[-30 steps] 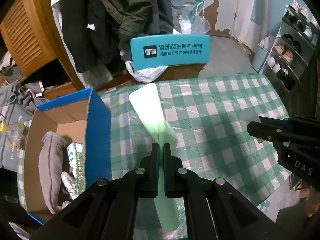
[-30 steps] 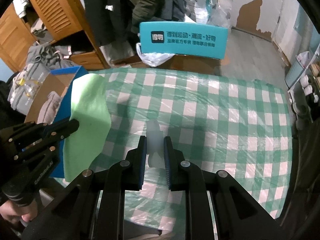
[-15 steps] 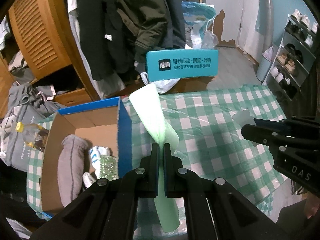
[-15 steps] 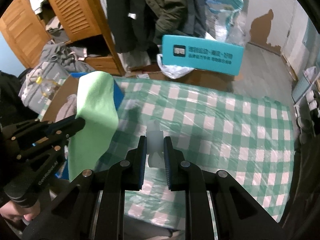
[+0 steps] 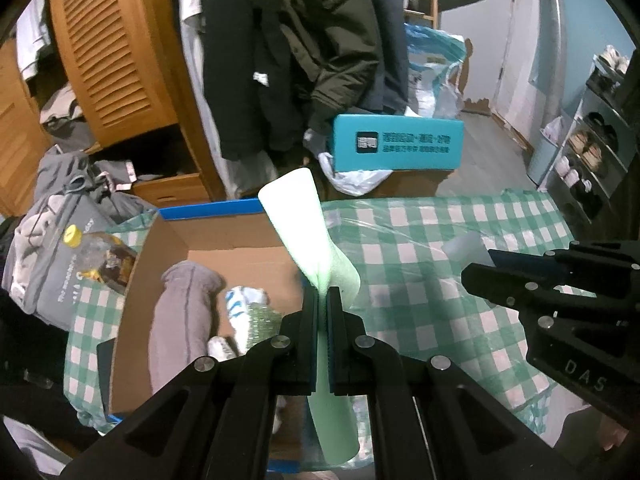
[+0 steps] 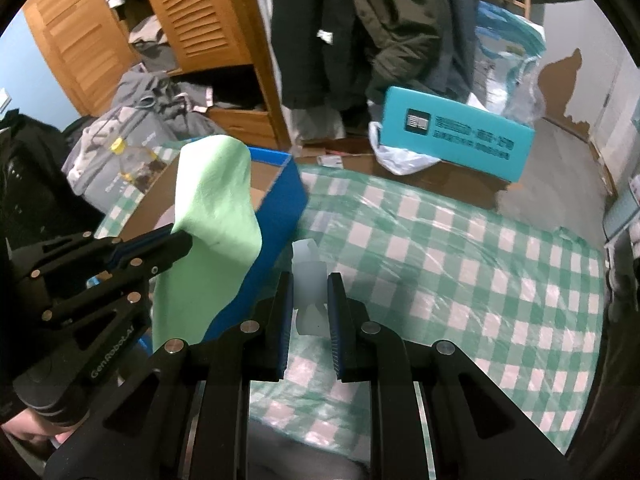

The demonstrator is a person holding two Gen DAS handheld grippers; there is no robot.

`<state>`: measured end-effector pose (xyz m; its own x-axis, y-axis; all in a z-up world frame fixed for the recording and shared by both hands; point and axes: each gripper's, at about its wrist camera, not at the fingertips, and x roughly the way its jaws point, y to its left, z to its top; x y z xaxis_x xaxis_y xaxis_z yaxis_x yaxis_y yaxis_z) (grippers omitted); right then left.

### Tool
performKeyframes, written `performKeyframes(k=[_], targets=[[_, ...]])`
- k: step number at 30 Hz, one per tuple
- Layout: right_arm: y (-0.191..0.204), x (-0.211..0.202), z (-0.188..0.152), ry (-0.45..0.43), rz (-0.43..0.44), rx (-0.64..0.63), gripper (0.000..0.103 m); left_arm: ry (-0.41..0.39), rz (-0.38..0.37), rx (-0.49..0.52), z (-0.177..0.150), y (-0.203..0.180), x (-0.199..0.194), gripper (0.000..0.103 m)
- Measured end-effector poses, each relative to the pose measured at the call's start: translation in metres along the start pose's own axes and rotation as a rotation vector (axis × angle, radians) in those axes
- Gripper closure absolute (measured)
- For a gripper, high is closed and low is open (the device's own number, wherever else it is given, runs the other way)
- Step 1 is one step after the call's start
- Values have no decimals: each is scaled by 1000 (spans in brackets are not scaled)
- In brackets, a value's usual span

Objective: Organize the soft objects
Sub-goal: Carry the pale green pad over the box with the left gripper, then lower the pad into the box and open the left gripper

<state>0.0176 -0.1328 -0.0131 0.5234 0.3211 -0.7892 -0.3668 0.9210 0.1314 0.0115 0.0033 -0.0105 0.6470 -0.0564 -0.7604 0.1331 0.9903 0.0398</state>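
Now left hand-held gripper (image 5: 322, 300) clamping green cloth (image 5: 304, 228), above cardboard box (image 5: 224, 236)

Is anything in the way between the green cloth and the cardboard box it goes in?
Nothing visible blocks it. The left gripper holds the green cloth up in the air right beside the open cardboard box. Only the box's blue wall lies beneath it, and the cloth hangs partly above that rim.

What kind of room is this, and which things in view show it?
Probably a lived-in bedroom or entry room of a home: coats hang beside a wooden wardrobe, a shoe rack stands by the wall, and a table has a green checked cloth.
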Motion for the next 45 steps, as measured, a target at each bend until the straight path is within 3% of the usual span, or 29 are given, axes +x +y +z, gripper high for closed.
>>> performKeyframes(k=[14,35,40,42,45], targets=[[61,25,16,36,40,-83,88,-8,42,-84,-12,61,-4,99],[107,93,28,136,108,-106,87,134,70,-211,-41,124,55,99],[107,103,29,153,128,-88,81,170,83,-228,-44,131,63,99],[106,105,30,158,125,-77,73,190,100,-231,-46,134,65,98],[104,104,31,151,126,-70,69,198,102,-233,-47,136,64,85]])
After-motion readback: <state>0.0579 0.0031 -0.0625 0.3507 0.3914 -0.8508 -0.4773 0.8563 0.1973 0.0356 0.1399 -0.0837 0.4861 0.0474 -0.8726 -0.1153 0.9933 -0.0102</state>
